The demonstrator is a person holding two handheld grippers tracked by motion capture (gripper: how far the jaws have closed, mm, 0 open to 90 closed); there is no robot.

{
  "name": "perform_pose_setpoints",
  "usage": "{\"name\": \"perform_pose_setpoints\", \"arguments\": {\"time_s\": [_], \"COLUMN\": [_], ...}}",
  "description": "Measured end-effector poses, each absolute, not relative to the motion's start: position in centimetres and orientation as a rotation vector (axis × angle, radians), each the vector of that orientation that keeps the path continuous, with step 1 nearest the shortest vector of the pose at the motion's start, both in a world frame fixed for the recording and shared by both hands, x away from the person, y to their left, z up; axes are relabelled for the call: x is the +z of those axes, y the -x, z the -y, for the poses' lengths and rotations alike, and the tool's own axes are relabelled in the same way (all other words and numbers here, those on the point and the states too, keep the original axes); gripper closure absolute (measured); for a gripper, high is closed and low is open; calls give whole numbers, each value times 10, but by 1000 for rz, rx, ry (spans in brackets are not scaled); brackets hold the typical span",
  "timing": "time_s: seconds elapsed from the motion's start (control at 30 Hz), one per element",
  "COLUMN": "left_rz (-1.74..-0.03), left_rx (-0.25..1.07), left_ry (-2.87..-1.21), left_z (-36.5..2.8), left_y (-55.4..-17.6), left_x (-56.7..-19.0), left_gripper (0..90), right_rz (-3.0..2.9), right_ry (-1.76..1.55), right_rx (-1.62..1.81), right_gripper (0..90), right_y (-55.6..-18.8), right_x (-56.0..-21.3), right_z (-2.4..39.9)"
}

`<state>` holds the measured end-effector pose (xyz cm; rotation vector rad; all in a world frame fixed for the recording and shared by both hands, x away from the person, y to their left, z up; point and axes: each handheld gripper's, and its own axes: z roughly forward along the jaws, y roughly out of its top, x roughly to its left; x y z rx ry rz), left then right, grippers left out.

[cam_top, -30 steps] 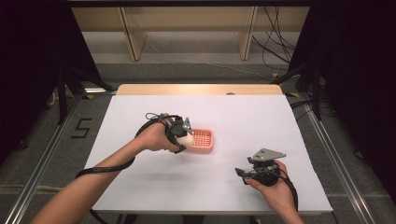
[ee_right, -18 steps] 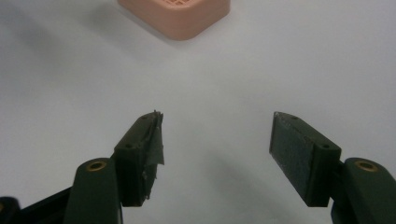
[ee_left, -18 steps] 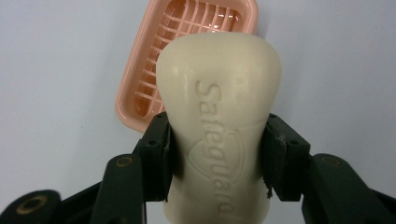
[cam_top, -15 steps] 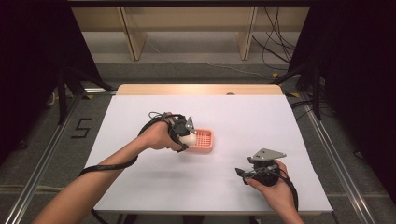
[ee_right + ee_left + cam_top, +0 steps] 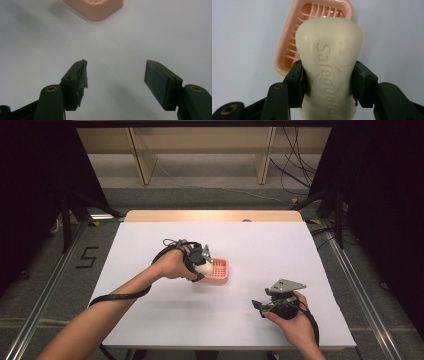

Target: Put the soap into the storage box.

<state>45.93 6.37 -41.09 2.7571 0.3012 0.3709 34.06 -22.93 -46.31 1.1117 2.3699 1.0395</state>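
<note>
The left claw (image 5: 328, 87) pinches a cream soap bar (image 5: 329, 60) by its long sides, the bar's long axis running out along the jaws with its rounded far end over the pink soap dish (image 5: 287, 47) on the white worktop (image 5: 260, 245). The left gripper view shows the lettering embossed lengthwise on the bar, which the high view cannot resolve. The right claw (image 5: 116, 85) stands spread and holds nothing, near the worktop's near-right part, well apart from the dish.

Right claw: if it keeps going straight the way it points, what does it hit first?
Likely the pink soap dish. The open right claw has bare white table ahead, then the dish slightly left of centre; depth is unclear.
</note>
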Motion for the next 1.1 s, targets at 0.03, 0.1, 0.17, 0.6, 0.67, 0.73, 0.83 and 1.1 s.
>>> {"name": "perform_pose_setpoints", "arguments": {"time_s": [0.03, 0.1, 0.17, 0.6, 0.67, 0.73, 0.83, 1.1], "left_rz": [-302, -289, -286, -249, -254, -233, -228, -238], "left_rx": [374, 384, 380, 401, 397, 404, 407, 399], "left_ry": [-2753, -2754, -2760, -2764, -2762, -2763, -2761, -2762], "left_z": [-63, -62, -62, -54, -54, -53, -52, -51], "left_y": [-460, -461, -462, -469, -470, -472, -473, -478], "left_x": [-412, -412, -411, -411, -412, -412, -412, -414], "left_gripper": [498, 499, 498, 498, 498, 498, 498, 498], "right_rz": [-2370, -2370, -2369, -2371, -2371, -2371, -2371, -2372], "right_ry": [-1112, -1111, -1109, -1110, -1110, -1108, -1101, -1108], "right_rx": [1039, 1040, 1040, 1042, 1043, 1043, 1044, 1044], "right_gripper": [355, 355, 355, 355, 354, 355, 355, 355], "right_y": [-341, -341, -341, -341, -341, -341, -341, -341], "right_x": [-463, -463, -463, -463, -463, -463, -463, -463], "right_z": [229, 229, 230, 229, 229, 230, 230, 229]}}
